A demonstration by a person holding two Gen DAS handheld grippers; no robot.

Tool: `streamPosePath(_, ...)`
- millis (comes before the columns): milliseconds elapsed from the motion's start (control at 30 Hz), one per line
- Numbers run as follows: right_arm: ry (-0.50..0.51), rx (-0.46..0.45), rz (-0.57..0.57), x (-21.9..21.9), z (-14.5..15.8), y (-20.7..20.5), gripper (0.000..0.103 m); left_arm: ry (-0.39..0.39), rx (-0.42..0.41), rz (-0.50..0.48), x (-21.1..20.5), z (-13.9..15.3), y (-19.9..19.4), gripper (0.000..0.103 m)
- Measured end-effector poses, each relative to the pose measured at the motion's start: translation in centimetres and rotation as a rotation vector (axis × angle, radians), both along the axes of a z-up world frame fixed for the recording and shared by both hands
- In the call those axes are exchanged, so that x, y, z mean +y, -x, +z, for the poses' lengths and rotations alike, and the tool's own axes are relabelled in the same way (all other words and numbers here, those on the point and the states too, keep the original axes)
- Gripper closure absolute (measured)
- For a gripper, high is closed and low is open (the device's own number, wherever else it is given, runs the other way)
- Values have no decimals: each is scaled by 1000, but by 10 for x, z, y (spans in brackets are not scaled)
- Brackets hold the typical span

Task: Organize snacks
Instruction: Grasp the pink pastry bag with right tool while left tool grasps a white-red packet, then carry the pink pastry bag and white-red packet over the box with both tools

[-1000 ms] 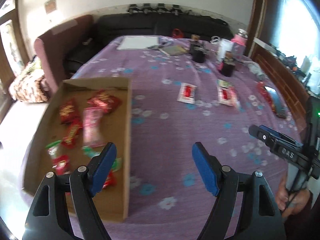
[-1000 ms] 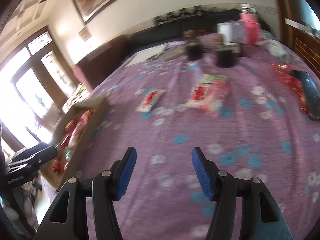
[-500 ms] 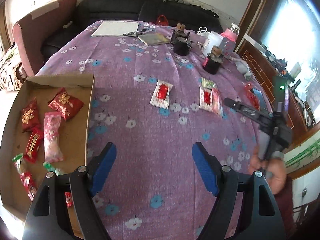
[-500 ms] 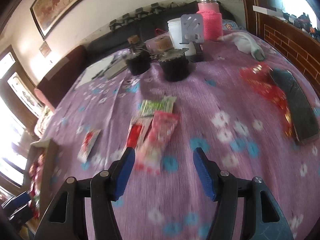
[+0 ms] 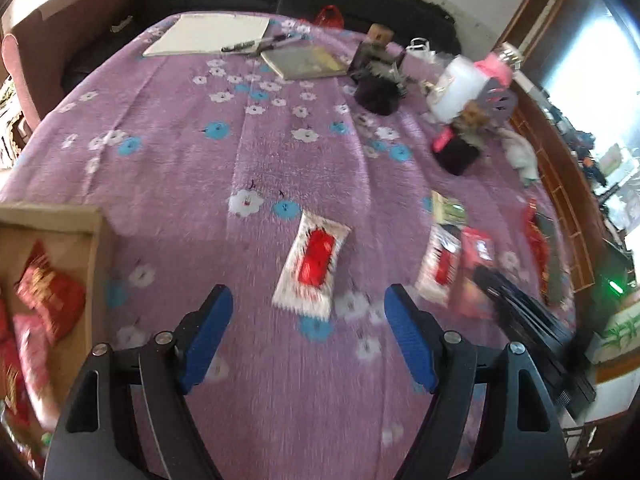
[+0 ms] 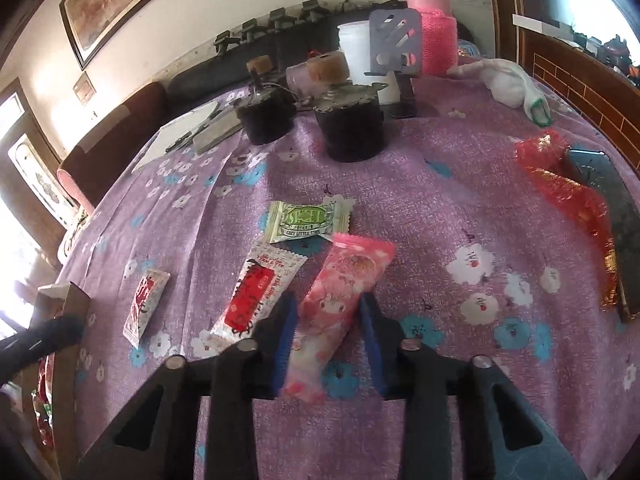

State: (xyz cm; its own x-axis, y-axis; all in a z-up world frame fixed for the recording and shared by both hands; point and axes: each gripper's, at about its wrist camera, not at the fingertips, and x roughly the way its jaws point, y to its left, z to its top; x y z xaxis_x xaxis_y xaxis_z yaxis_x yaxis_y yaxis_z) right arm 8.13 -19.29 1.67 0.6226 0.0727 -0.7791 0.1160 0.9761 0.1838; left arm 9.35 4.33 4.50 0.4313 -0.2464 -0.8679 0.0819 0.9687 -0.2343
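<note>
In the right wrist view my right gripper (image 6: 328, 304) has its jaws closing on a pink snack packet (image 6: 344, 280) that lies on the purple flowered cloth; both blue pads touch its sides. Beside it lie a white-and-red packet (image 6: 256, 296), a green-and-white packet (image 6: 308, 220) and a second white-and-red packet (image 6: 144, 306). My left gripper (image 5: 308, 296) stands open above the cloth, with that second white-and-red packet (image 5: 314, 266) just ahead of its fingertips. The cardboard box (image 5: 94, 240) with several red and pink snacks is at the left edge.
Two black pots (image 6: 352, 132) (image 6: 266, 120), a pink bottle (image 6: 432, 32), a white tub and a white cloth (image 6: 508, 80) stand at the far side. A red shiny wrapper (image 6: 560, 184) and a dark flat case (image 6: 612, 200) lie at the right. Paper and a notebook (image 5: 304, 62) lie far back.
My left gripper has moved away from the box toward the white-and-red packet. My right gripper has dropped over the pink packet and its jaws have come together on it.
</note>
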Motion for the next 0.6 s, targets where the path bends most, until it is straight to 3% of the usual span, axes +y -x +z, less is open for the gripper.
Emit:
streamPosePath(333, -62, 8, -11, -25, -3, 4, 74, -243, -54, -149, -51, -29, -21, 25)
streamPosePath(433, -5, 0, 4, -17, -6, 1, 74, -211, -59, -169, -50, -33, -20, 57)
streamPosePath(467, 10, 1, 7, -14, -6, 1, 77, -215, -63, -167, -50, -31, -20, 75)
streamPosePath(600, -45, -8, -11, -20, -3, 4, 78, -199, -65, -159, -46, -24, -16, 75)
